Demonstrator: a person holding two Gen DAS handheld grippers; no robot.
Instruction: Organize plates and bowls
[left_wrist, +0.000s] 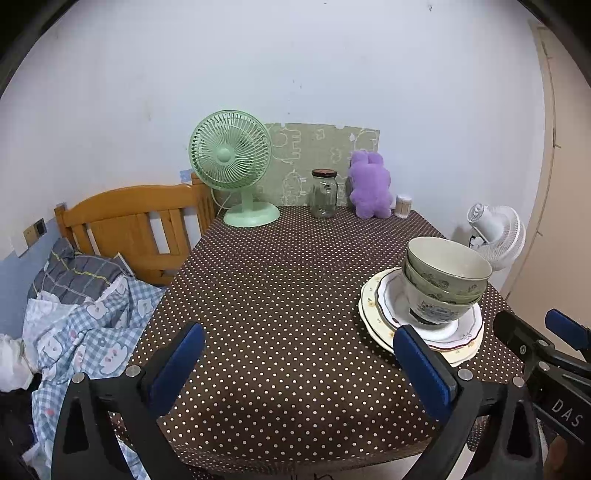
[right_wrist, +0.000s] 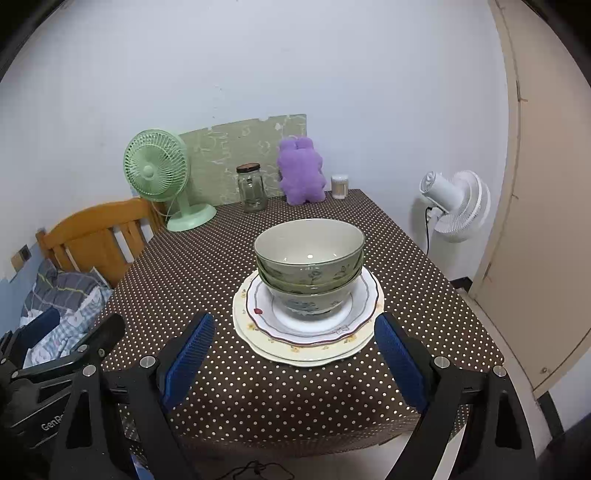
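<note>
Three nested bowls, green on top and white patterned at the bottom, stand on a stack of plates on the dotted tablecloth. The top plate is white with a red-brown scalloped rim; cream floral plates lie under it. My right gripper is open, with its blue pads either side of the stack's near edge and apart from it. My left gripper is open over bare cloth, left of the stack. Its right pad overlaps the plates' edge in the left wrist view.
At the table's back stand a green desk fan, a glass jar, a purple plush toy and a toothpick holder. A white fan stands off the right edge. A wooden bed frame and bedding lie left.
</note>
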